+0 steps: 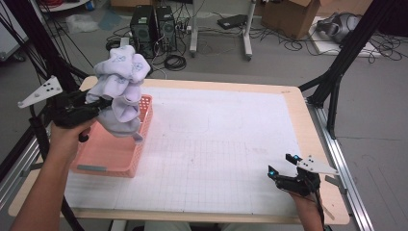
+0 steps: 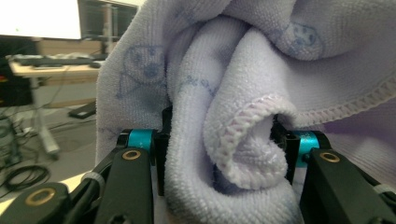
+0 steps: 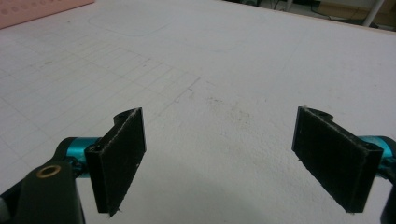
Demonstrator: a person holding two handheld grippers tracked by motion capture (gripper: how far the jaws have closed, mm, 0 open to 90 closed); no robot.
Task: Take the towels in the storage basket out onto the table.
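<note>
Left gripper point(image 1: 98, 103), jaws clamped on a bunched lavender towel point(image 1: 120, 86) raised above the pink basket point(image 1: 115, 154) at nine o'clock; right gripper point(image 1: 284, 168), jaws apart, over the white mat point(image 1: 216, 144) at four o'clock

No text, label, brand, number or sign can be read anywhere.

A white gridded mat point(image 1: 216, 144) is spread over the bench point(image 1: 298, 103). Beyond the bench, two black computer towers point(image 1: 153, 26) are set on the floor among tangled cables point(image 1: 175, 60), and a cardboard box point(image 1: 293, 17) is seen to their right.
</note>
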